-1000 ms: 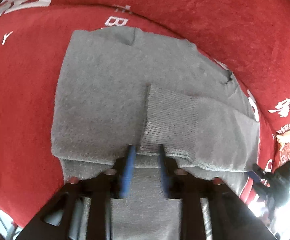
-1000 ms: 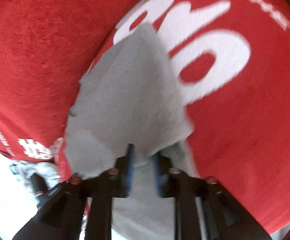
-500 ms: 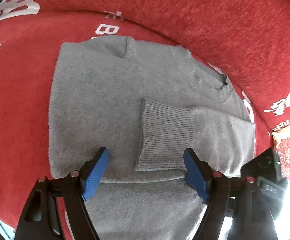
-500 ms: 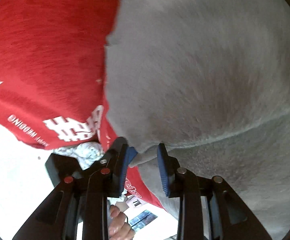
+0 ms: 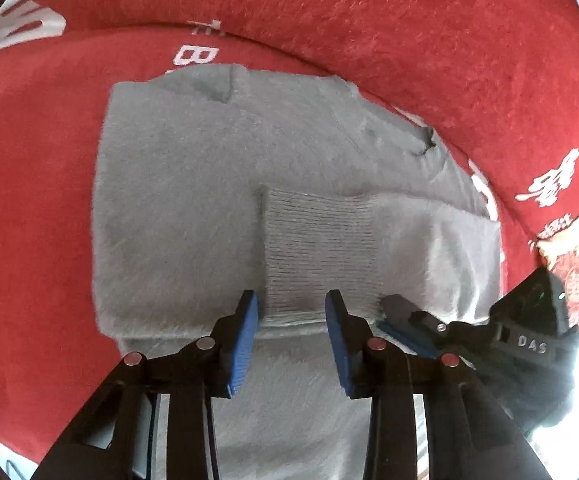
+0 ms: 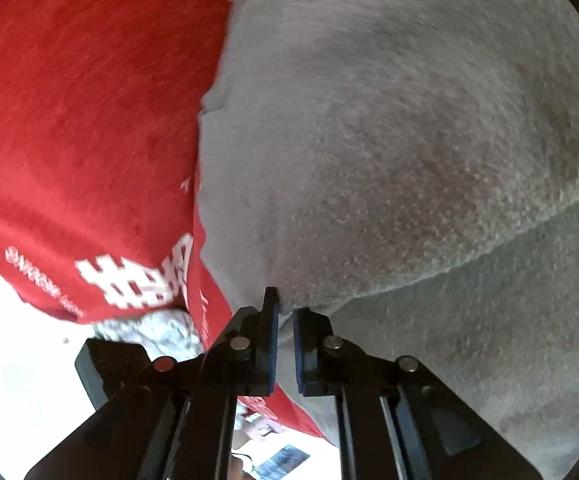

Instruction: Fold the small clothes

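A grey fuzzy sweater (image 5: 193, 184) lies on a red cloth, its sleeve with a ribbed cuff (image 5: 313, 248) folded across the body. My left gripper (image 5: 291, 308) is open, its blue pads either side of the cuff's near edge and holding nothing. My right gripper (image 6: 285, 320) is nearly closed on a folded edge of the sweater (image 6: 409, 140) at its left side. The right gripper also shows in the left wrist view (image 5: 401, 320), low at the sweater's right edge.
The red cloth with white lettering (image 5: 409, 40) covers the surface and rises behind the sweater. Its edge drops off to a bright floor (image 6: 17, 340) on the left of the right wrist view. A crumpled white item (image 6: 157, 332) lies below that edge.
My left gripper let go of the sleeve cuff, opened wide, then narrowed somewhat. My right gripper swung in low over the sweater and narrowed on its folded edge.
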Available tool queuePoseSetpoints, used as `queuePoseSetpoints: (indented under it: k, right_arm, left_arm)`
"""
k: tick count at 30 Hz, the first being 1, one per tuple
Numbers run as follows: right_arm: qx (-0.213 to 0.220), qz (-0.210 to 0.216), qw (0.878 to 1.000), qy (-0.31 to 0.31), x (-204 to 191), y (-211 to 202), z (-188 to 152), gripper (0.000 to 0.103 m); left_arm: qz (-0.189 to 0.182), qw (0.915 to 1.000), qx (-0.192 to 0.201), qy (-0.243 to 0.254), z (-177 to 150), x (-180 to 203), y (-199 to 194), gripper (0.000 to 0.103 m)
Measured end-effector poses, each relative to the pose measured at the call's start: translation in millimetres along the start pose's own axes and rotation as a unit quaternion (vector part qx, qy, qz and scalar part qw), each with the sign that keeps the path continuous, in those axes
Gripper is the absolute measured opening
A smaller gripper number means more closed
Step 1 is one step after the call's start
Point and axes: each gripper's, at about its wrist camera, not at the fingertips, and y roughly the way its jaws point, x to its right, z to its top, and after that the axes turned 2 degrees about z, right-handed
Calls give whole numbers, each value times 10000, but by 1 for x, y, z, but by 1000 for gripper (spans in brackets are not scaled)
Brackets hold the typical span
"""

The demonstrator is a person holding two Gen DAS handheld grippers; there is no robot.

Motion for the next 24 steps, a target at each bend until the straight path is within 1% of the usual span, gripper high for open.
queuePoseSetpoints:
  k: [2, 3, 5, 6, 7, 8, 9, 10, 11, 12, 13, 14, 15, 16, 17, 18, 19, 21, 22, 24]
  right_arm:
    - [-83, -143, 9999, 35, 8, 5, -2, 7]
    - [-110, -158, 9998, 67, 12, 7, -2, 7]
    - [-218, -46, 9997, 107, 18, 9, 0, 8]
    - [-294, -37, 9995, 132, 18, 7, 1, 12]
    - [-423, -41, 9990, 100, 17, 4, 2, 12]
    - [-584, -81, 9982, -78, 12, -2, 2, 12]
    - [-622, -157, 9975, -279, 8, -10, 2, 12]
    - [-580, -316, 9959, -625, 1, -24, 3, 12]
    - [-404, -532, 9926, -1013, -7, -45, 7, 12]
    - [-197, -682, 9899, -1223, -11, -63, 12, 14]
    - [77, -856, 9869, -1369, -13, -84, 20, 24]
    - [469, -1107, 9821, -1448, -13, -108, 31, 31]
    - [753, -1295, 9779, -1455, -10, -125, 39, 45]
    - [1109, -1567, 9711, -1418, -6, -146, 51, 49]
    - [1425, -1863, 9631, -1324, 2, -166, 67, 49]
    - [1610, -2050, 9579, -1205, 9, -177, 78, 49]
    - [1736, -2156, 9550, -1069, 16, -185, 89, 49]
    - [1827, -2172, 9557, -785, 33, -195, 111, 49]
    - [1795, -2153, 9572, -723, 40, -196, 119, 49]
    - [1586, -2122, 9614, -743, 47, -187, 129, 49]
  left_arm:
    - [208, 9998, -38, 35, -5, -5, 3, 37]
    - [249, 9997, -45, 33, -6, -8, 3, 37]
    - [298, 9996, -10, 10, -7, -10, -1, 37]
    - [439, 9990, 48, 40, -8, -8, -5, 37]
    - [514, 9986, 93, 78, -8, -8, -9, 37]
    - [604, 9979, 169, 127, -8, -6, -14, 37]
    - [678, 9972, 264, 191, -8, -2, -21, 37]
    - [697, 9967, 333, 257, -8, 2, -26, 37]
    - [708, 9963, 376, 294, -8, 5, -30, 37]
    - [729, 9957, 452, 359, -7, 11, -34, 37]
    - [748, 9950, 507, 427, -5, 17, -36, 37]
    - [762, 9946, 530, 461, -3, 22, -35, 37]
    - [785, 9940, 549, 522, -1, 28, -33, 37]
    - [805, 9937, 547, 548, 2, 33, -30, 37]
    - [836, 9935, 533, 561, 5, 38, -24, 37]
    - [872, 9932, 511, 570, 7, 43, -17, 37]
    - [903, 9930, 501, 565, 9, 47, -12, 37]
    - [1079, 9912, 479, 594, 11, 53, 0, 37]
    - [1161, 9904, 457, 593, 11, 54, 5, 37]
    - [1263, 9899, 365, 537, 10, 52, 15, 37]
